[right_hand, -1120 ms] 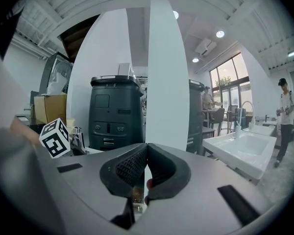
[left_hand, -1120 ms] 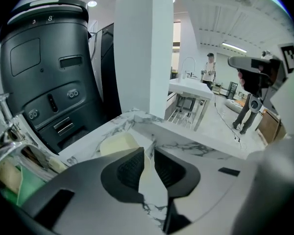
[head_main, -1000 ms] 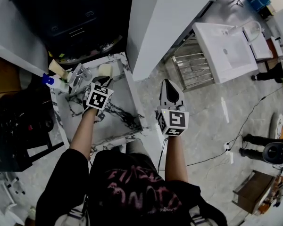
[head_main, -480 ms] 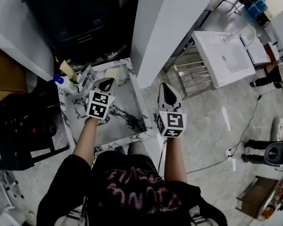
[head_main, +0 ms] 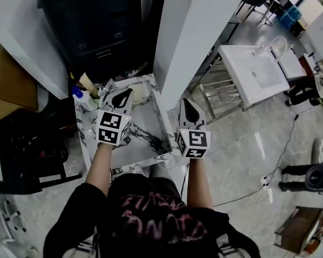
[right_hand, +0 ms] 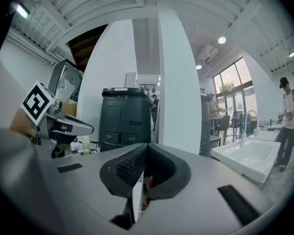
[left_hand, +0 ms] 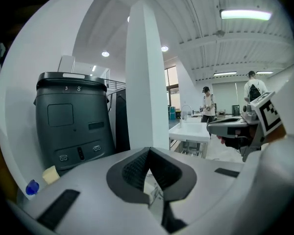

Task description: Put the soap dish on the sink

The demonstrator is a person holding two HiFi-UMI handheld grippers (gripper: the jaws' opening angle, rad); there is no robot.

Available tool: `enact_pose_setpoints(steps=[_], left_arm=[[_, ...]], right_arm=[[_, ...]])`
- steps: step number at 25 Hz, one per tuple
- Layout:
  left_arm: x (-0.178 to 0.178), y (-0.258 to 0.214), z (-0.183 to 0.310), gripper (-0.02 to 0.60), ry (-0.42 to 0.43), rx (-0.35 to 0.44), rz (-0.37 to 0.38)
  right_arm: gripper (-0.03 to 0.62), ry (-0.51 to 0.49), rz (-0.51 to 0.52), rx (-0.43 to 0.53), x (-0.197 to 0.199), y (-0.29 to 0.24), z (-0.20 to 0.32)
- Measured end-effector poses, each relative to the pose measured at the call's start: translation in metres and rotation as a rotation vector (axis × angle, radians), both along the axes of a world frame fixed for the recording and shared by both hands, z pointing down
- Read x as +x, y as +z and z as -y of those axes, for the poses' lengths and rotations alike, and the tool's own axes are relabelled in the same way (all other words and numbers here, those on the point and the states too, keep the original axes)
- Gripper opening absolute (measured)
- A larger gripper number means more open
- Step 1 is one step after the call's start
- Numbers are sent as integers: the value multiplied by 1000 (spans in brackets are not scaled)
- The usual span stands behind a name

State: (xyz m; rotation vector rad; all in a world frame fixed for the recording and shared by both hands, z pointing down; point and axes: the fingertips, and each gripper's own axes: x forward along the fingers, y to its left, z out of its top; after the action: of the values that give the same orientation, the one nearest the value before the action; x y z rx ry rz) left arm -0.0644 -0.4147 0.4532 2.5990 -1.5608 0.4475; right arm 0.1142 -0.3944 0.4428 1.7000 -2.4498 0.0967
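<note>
The marble-patterned sink [head_main: 151, 136] sits below me in the head view. A cream soap dish [head_main: 140, 92] rests at its back right corner, beside the chrome faucet [head_main: 105, 87]. My left gripper [head_main: 123, 94] hovers over the back of the basin, shut and empty, its tip just left of the dish. My right gripper [head_main: 187, 104] hangs off the sink's right side, shut with nothing in it. In the left gripper view the jaws [left_hand: 148, 151] meet at the tip. In the right gripper view the jaws [right_hand: 146, 146] also meet.
A blue-capped bottle [head_main: 78, 94] and a beige item [head_main: 88, 83] stand at the sink's back left. A black bin [head_main: 97, 20] and a white pillar [head_main: 188, 31] rise behind. A white basin [head_main: 253, 69] stands at right. People stand in the distance [left_hand: 207, 103].
The head view has shifted, so the sink sits lower and further right. The left gripper has drifted slightly left of the soap dish. The right gripper has come closer to the sink's edge.
</note>
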Motion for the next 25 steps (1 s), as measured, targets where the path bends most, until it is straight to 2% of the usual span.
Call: enact_pose_setpoints(steps=[4,11,16,21,25], left_arm=[[-4,-24,-16,14,30,53,-12],[-24,-55,-34,14,-12,114,-16],[-29,-72,-44,14,-6,135,-72],[-35,-77,-49,14,-18,158,-59],[-39,-81,-52,14,-25,156,-90]], right_arm=[[12,-8,1,4,-8,-6,-6],[12,-29,-9,30,-26,-17,-14],[12,-38,-12,45,-32,-25,-20],[12,-35,-21,60,-34,-31,-25],[12,-38,-19,74,-34,-37,-32]])
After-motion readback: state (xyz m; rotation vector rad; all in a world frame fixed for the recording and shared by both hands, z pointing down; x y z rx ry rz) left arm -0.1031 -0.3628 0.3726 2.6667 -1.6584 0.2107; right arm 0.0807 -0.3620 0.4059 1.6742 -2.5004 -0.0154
